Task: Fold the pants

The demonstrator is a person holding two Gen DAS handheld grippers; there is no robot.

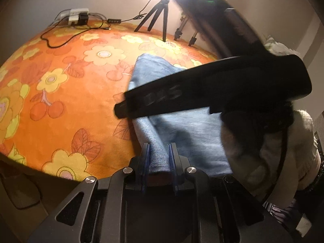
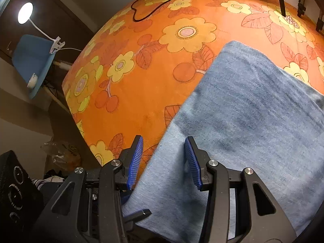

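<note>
Your left gripper [image 1: 159,156] pinches a raised fold of the blue denim pants [image 1: 182,129], keeping that edge lifted off the orange floral surface [image 1: 60,93]. Your right gripper [image 2: 164,160] is spread, straddling the pants' near edge without pressing it, seemingly placed for a second grip.

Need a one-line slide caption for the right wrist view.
Right gripper open over the edge of blue pants lying on an orange floral cloth.
</note>
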